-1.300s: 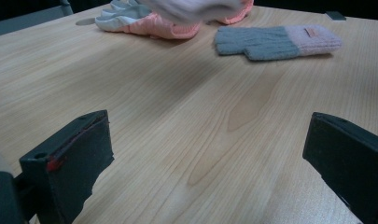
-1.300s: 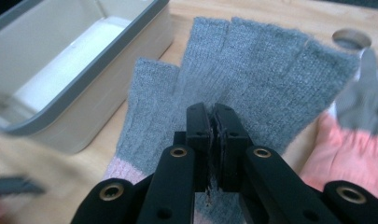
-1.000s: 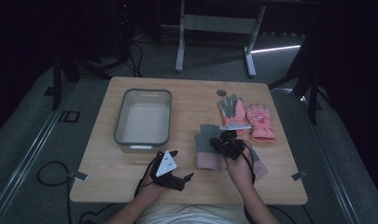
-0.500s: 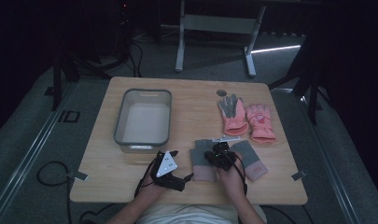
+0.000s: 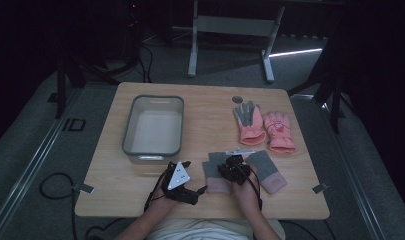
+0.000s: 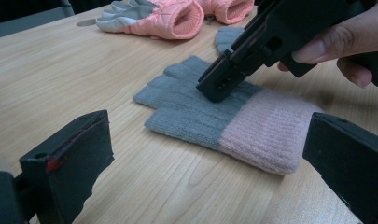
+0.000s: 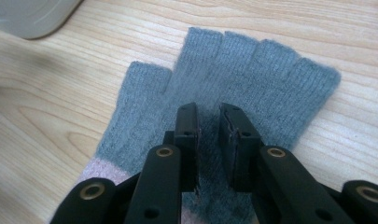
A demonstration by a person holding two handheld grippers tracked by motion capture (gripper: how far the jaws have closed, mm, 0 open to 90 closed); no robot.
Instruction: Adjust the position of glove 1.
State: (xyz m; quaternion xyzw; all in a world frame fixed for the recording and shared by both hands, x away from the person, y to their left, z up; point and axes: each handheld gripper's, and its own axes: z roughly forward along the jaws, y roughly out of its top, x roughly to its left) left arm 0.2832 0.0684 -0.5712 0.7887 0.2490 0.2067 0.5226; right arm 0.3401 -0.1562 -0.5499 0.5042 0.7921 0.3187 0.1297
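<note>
Since the earlier frames our right gripper (image 5: 233, 169) has come down from above the worktop (image 5: 200, 107) onto the nearer grey glove (image 5: 216, 176), its jaws just opening a little. From above, that glove lies flat beside its twin (image 5: 266, 171), the pink gloves (image 5: 262, 125) and tray (image 5: 152, 125) farther off; our left gripper (image 5: 182, 181) rests with jaws released. Its view shows the right jaws pressing the knit. The right gripper view shows them narrowly parted on the grey palm (image 7: 233, 79), not grasping it.
</note>
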